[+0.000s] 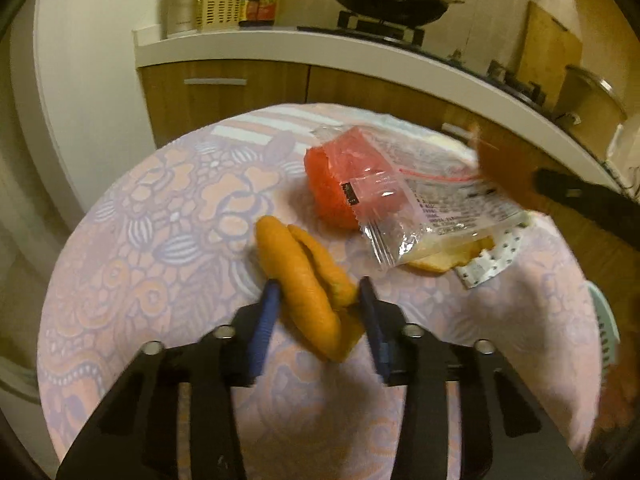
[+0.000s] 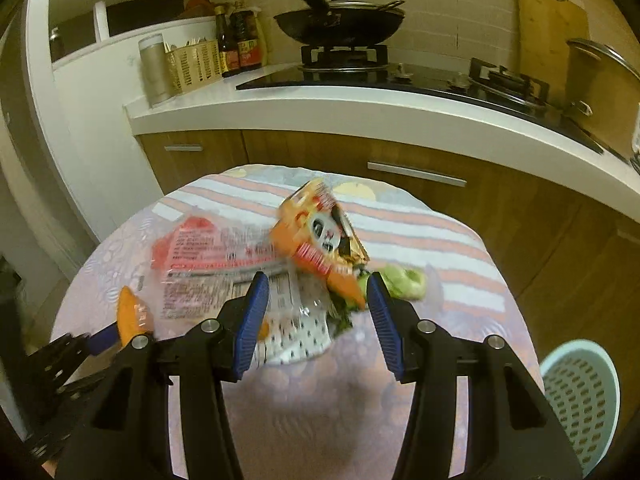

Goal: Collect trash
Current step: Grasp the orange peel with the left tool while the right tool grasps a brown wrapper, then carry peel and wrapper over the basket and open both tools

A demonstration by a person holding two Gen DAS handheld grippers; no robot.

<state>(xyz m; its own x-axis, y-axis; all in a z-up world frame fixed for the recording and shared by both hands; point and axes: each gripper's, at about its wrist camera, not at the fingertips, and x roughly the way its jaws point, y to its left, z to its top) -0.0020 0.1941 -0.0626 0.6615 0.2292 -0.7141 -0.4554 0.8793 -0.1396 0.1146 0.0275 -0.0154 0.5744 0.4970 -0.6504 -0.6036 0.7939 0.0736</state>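
Peel Clamped, Wrapper Pinched, Basket Waiting

Orange peel (image 1: 308,280) on the patterned worktop (image 1: 160,208), near its front, clamped between the blue pads of the left gripper (image 1: 320,300). Jaws drawn in on both sides of the curled strip, pads pressing its flanks. Just behind it, a clear plastic bag (image 1: 404,208) lying over a red lump (image 1: 324,188), with a spotted paper scrap (image 1: 492,260) poking out beneath.

Orange snack wrapper (image 2: 320,236) held up off the cloth by the right gripper (image 2: 316,292), jaws half closed; contact seems to be at the wrapper's lower corner against the right-hand pad, though blur leaves the hold hard to judge. Green leafy scrap (image 2: 400,280) just beyond. Pale mesh basket (image 2: 580,396) low at the right, beside the worktop's edge, probably the trash bin.

For the step in hand: lift the peel straight up before swinging across, keeping the squeeze steady, since the curl is soft and could slip. Carry well over the basket's rim before letting go. Keep clear of the other gripper on the way.
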